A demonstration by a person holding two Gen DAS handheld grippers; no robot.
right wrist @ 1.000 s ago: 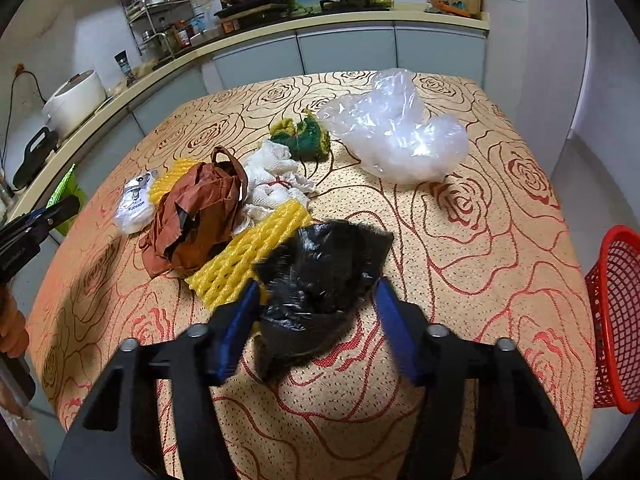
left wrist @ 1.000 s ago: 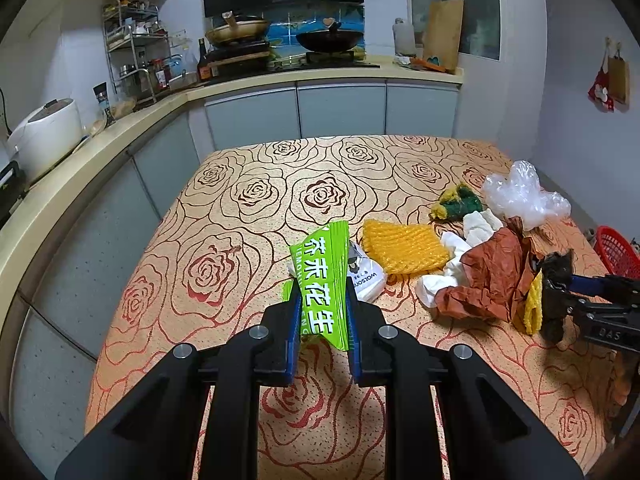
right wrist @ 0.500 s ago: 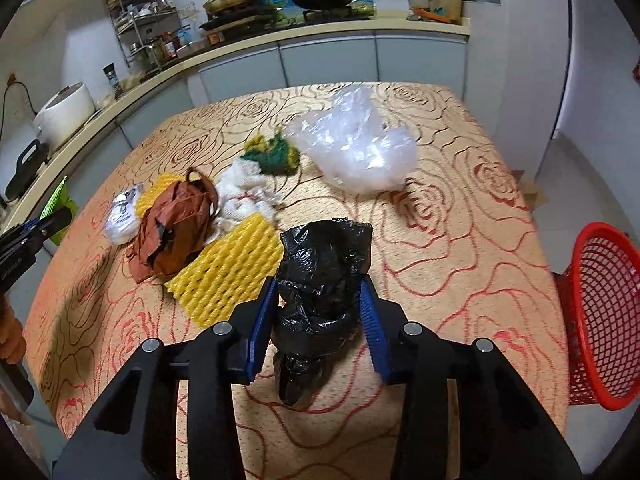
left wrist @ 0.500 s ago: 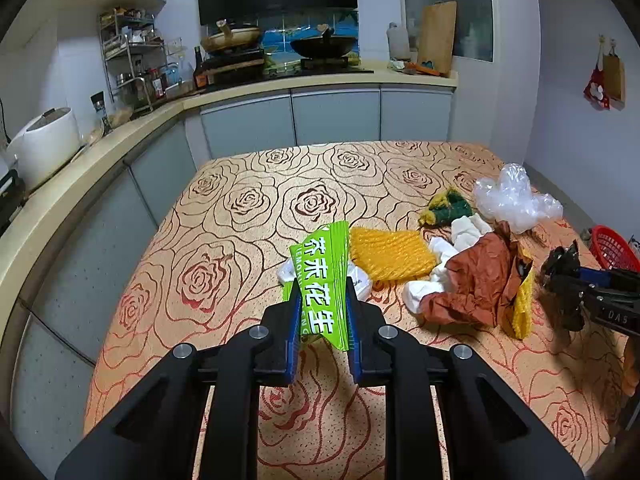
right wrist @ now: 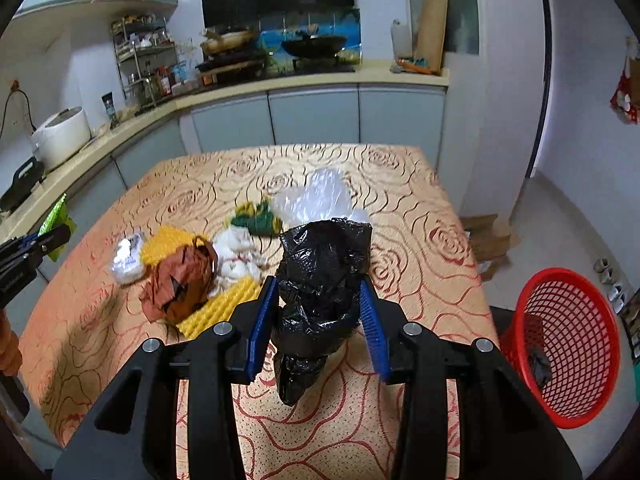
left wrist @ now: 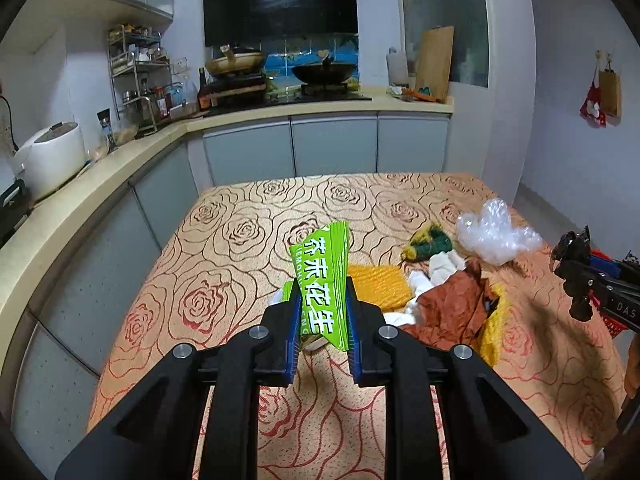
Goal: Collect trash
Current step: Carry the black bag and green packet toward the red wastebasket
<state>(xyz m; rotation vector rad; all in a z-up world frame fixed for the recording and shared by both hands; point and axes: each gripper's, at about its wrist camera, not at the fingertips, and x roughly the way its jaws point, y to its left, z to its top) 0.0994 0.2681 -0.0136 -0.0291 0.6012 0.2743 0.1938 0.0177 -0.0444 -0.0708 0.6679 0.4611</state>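
Now both my grippers are lifted, loaded with trash.
My left gripper (left wrist: 322, 322) pinches the green wrapper (left wrist: 323, 280); my right gripper (right wrist: 318, 322), just closed, clamps the black bag (right wrist: 320, 280), ready for the red basket (right wrist: 560, 344).

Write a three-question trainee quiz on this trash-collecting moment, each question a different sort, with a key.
1. True or false: the left gripper is shut on the bright green printed snack wrapper.
2. Multiple choice: what does the right gripper hold? A) a clear crinkled plastic bag B) the crumpled black plastic bag C) a yellow foam net
3. Fill in: the red mesh plastic basket stands on the floor off the table's ____ side, as the right wrist camera sees it.

Key: 1 true. 2 B. 3 right.
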